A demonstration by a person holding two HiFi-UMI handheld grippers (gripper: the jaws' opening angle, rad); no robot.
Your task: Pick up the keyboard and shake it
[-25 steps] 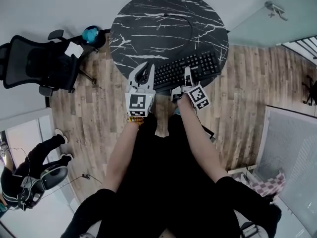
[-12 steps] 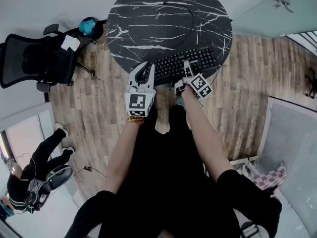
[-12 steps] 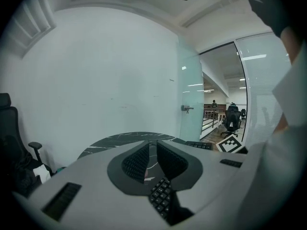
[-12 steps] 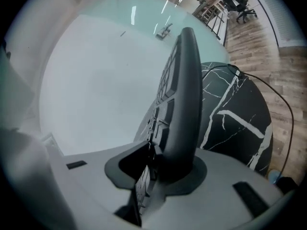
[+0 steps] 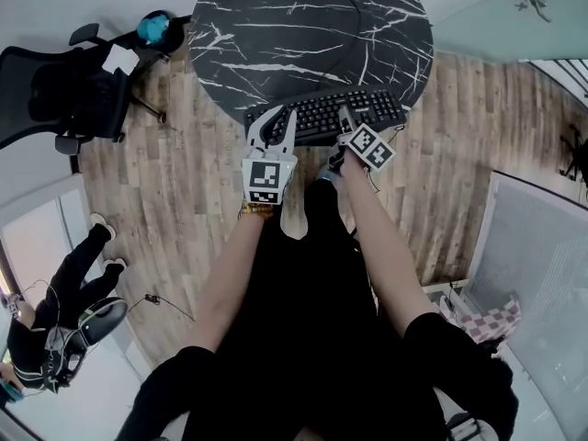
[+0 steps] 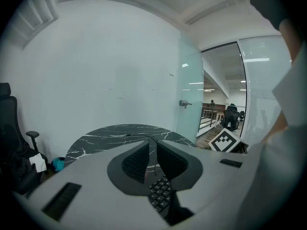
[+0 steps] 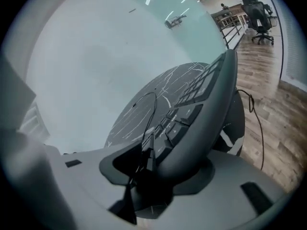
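Observation:
A black keyboard (image 5: 335, 115) lies along the near edge of the round black marble table (image 5: 276, 26). My left gripper (image 5: 276, 118) is at its left end. In the left gripper view the jaws (image 6: 152, 159) stand almost together, with the keyboard's keys (image 6: 160, 195) low between them, so it looks shut on that end. My right gripper (image 5: 346, 118) is at the keyboard's middle front. Its jaws are opening. In the right gripper view (image 7: 153, 157) the keyboard (image 7: 201, 95) leans on the right jaw, and a gap shows beside the left pad.
The keyboard's thin cable (image 5: 354, 44) loops over the tabletop. A black office chair (image 5: 64, 99) and a blue object (image 5: 152, 28) stand at the left. A person (image 5: 55, 320) sits on the wood floor at lower left. A white frame (image 5: 542, 274) is at the right.
The keyboard now lies flatter along the table's near edge. Both grippers stay at the same places on it. The head view has drifted slightly.

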